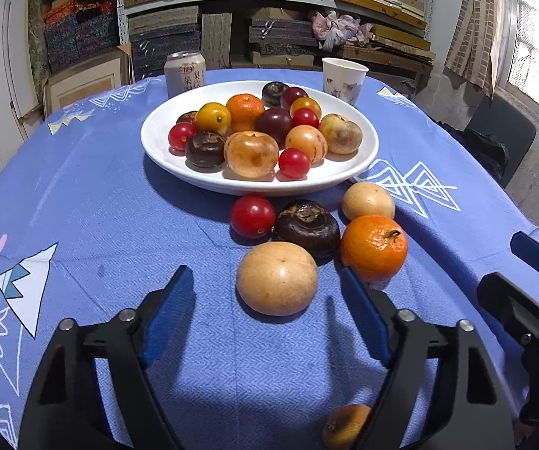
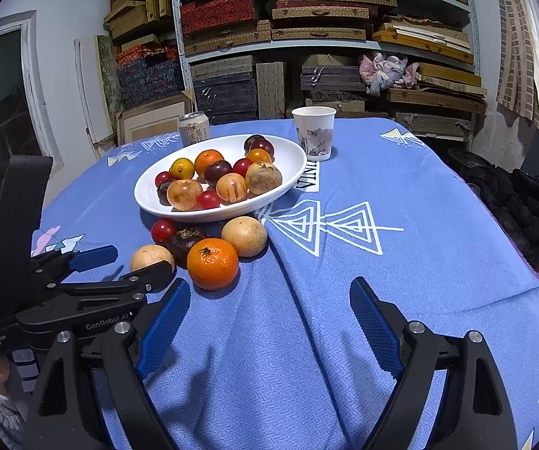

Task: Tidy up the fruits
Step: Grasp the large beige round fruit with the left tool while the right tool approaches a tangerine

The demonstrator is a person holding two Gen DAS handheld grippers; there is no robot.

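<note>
White and shallow, the plate [image 1: 359, 150] is our landmark: most of the fruit already sits heaped in it, so we judge the sorting well along. Five pieces lie loose on the blue cloth [image 1: 119, 225] just in front of its near rim — a red tomato [image 1: 252, 216], a dark chestnut [image 1: 307, 227], a pale round fruit [image 1: 368, 200], an orange [image 1: 374, 246] and, nearest us, a tan fruit [image 1: 277, 278]. One more small orange fruit [image 1: 344, 425] lies farther from the plate, under our left tool.

We have the left gripper [image 1: 269, 300] lined up on the tan fruit; its jaws stand apart on either side of it, the pads not touching, nothing held. It is likely the one to go first, being nearest us and clear on the sides the pads must reach.

Our right gripper [image 2: 269, 307] hangs wide over bare cloth, empty, well back from the plate — probably waiting its turn.
</note>
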